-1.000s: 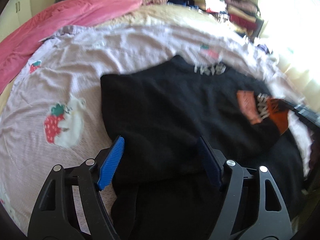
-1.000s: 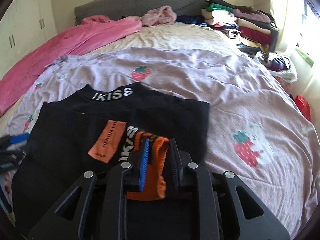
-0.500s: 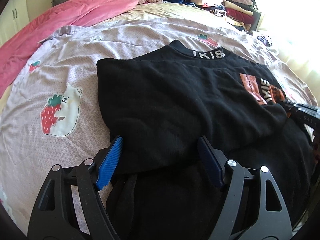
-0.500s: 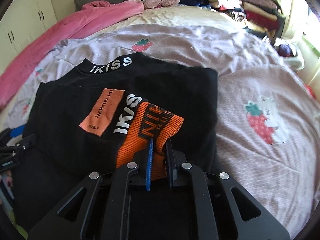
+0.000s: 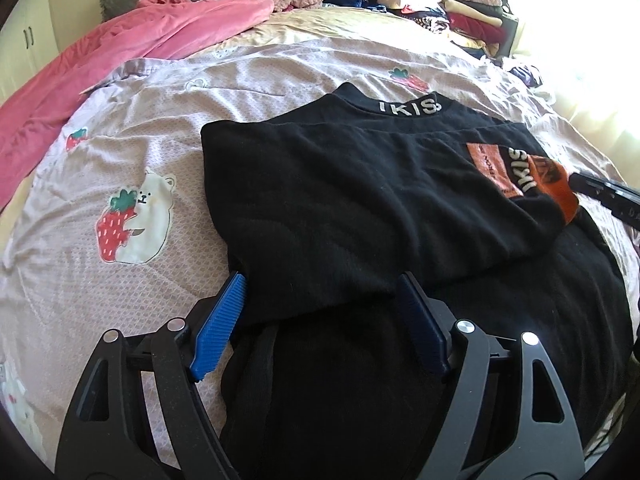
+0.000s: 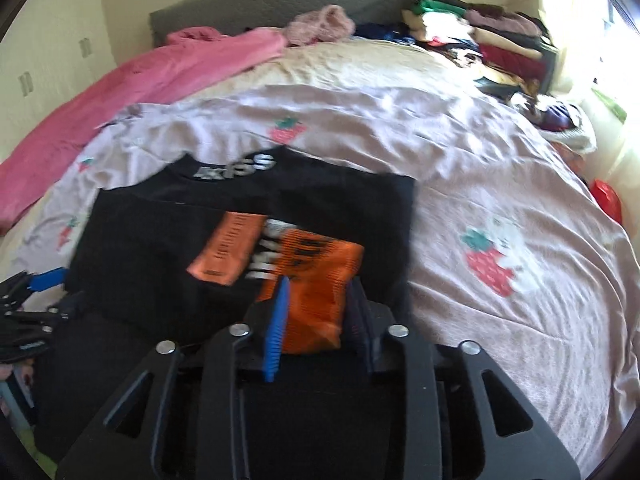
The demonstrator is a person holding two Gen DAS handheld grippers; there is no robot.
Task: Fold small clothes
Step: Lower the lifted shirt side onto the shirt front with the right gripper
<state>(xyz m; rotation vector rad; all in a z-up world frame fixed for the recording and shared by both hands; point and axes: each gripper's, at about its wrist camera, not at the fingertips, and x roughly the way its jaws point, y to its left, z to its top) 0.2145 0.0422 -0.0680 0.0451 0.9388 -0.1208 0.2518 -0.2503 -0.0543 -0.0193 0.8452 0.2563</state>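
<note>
A black sweater point(image 5: 360, 200) with a white-lettered collar and an orange cuff point(image 5: 560, 188) lies folded on the bed. My left gripper point(image 5: 320, 292) is open, its blue pads straddling the folded near edge of the sweater. In the right wrist view the sweater point(image 6: 160, 248) lies ahead, and my right gripper point(image 6: 318, 292) stands open around the orange cuff point(image 6: 316, 280), which lies between the pads. The right gripper also shows at the right edge of the left wrist view point(image 5: 600, 192).
The sweater lies on a pale pink sheet point(image 5: 120, 272) with strawberry prints. A pink blanket point(image 5: 120, 48) lies along the far left. A stack of folded clothes point(image 5: 452, 4) sits at the far right by the grey headboard point(image 6: 280, 0).
My right gripper has opened from shut on the orange cuff and drawn back slightly. My left gripper stays open at the same fold edge.
</note>
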